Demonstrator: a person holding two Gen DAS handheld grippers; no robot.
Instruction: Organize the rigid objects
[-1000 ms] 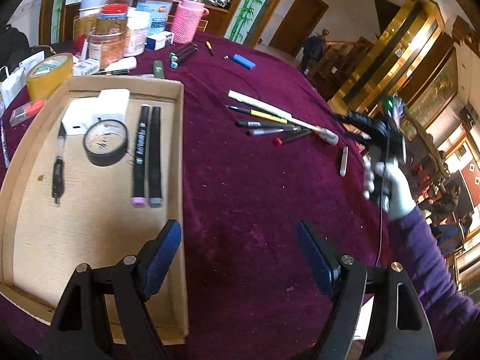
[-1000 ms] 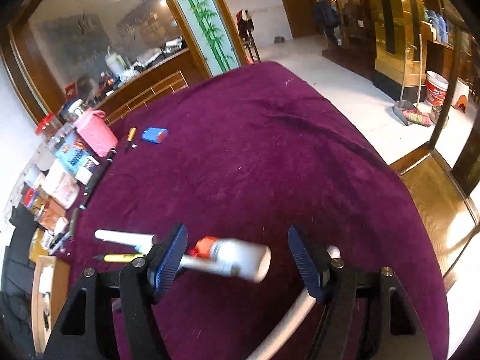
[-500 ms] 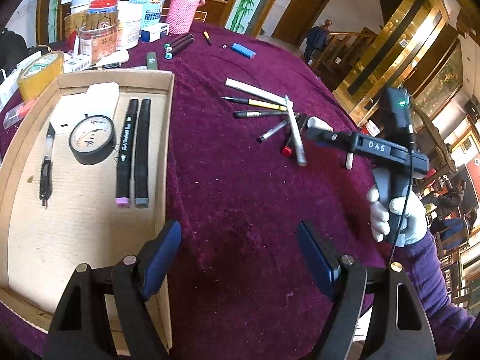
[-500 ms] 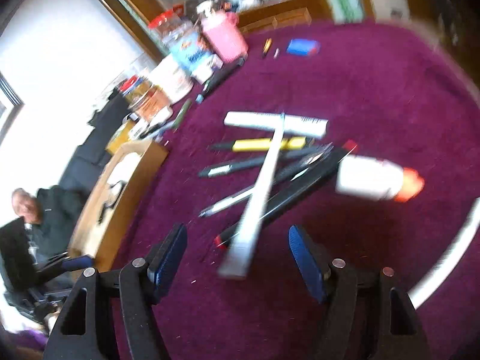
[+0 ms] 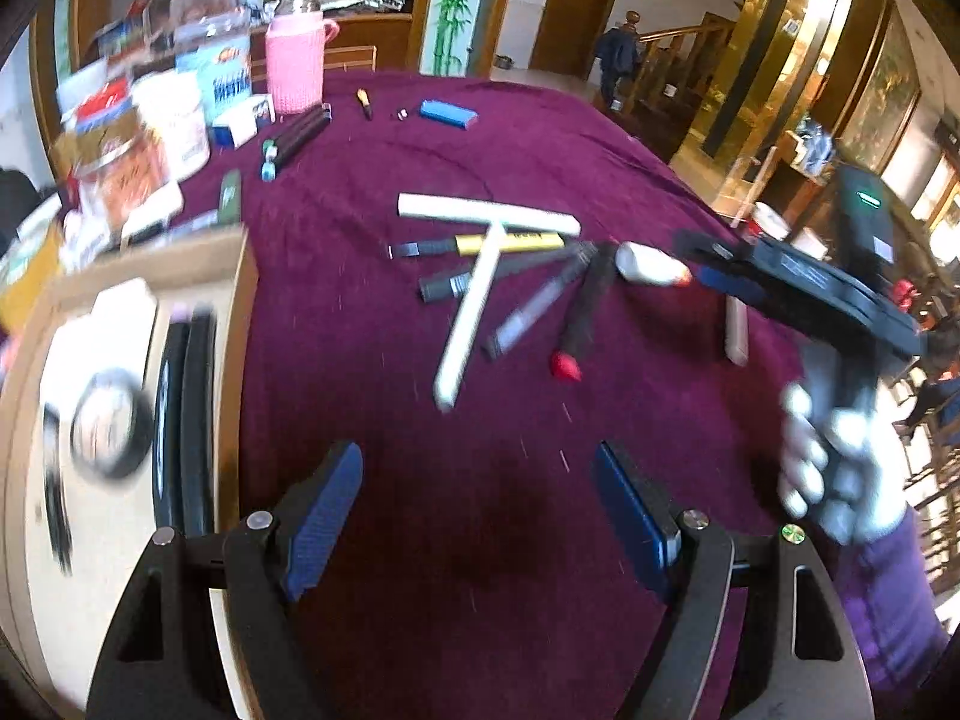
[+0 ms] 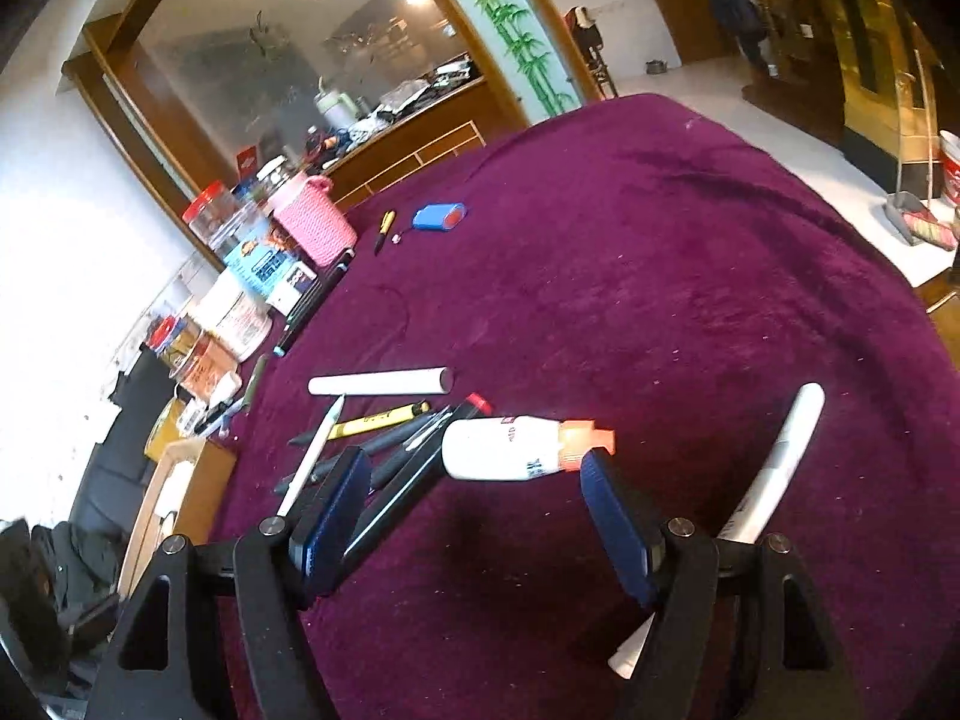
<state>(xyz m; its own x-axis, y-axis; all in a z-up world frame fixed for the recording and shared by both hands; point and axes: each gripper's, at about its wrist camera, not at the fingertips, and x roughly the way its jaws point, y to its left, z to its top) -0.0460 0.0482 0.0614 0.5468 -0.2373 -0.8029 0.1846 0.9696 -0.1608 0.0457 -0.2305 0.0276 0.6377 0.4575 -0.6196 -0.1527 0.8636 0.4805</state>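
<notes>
Change: white glue bottle (image 6: 510,450) with orange cap, between the right jaws a second ago, now lies free on the surface (image 6: 690,276) beside the pen pile (image 5: 510,288); pile looks more scattered than before
Meaning: likely a dropped or abandoned pick; bottle not yet in the cardboard tray (image 5: 240,312)
Right hand-held gripper (image 6: 474,531): jaws apart, nothing clamped; bottle just ahead of the tips, orange cap near the right pad
Left hand-held gripper (image 5: 480,516): jaws wide apart, empty, over bare cloth between tray and pile
Tray: two black markers (image 5: 183,420) and a tape roll (image 5: 111,423) already inside, blurred
</notes>
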